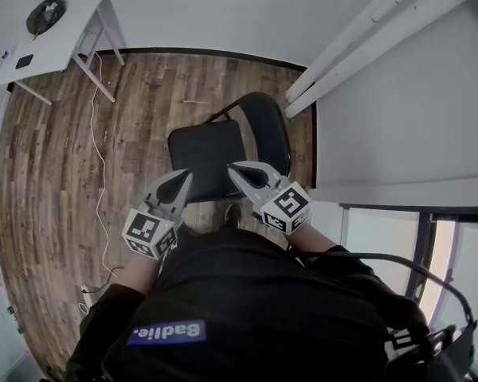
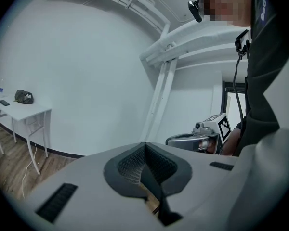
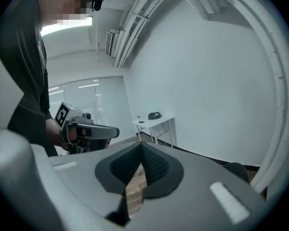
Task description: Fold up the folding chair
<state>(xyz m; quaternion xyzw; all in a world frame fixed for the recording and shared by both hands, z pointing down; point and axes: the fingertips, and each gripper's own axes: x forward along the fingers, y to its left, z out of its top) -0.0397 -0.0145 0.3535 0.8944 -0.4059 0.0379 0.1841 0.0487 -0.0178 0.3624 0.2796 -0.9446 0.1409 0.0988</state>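
A black folding chair stands unfolded on the wood floor, with its seat (image 1: 205, 156) towards me and its rounded backrest (image 1: 268, 127) beyond. My left gripper (image 1: 184, 174) hovers over the seat's near left edge, shut and empty. My right gripper (image 1: 232, 166) is over the near right part of the seat, also shut on nothing. Whether either tip touches the seat is unclear. In the left gripper view the closed jaws (image 2: 145, 151) point at the white wall, with the right gripper (image 2: 202, 136) beside them. The right gripper view shows its closed jaws (image 3: 140, 151), the left gripper (image 3: 86, 130) and a sliver of the backrest (image 3: 237, 170).
A white table (image 1: 60, 44) with a dark bundle (image 1: 45, 14) on it stands at the far left. A white cable (image 1: 100, 161) trails across the floor left of the chair. White pipes (image 1: 366, 30) and a white wall (image 1: 398, 126) close off the right side.
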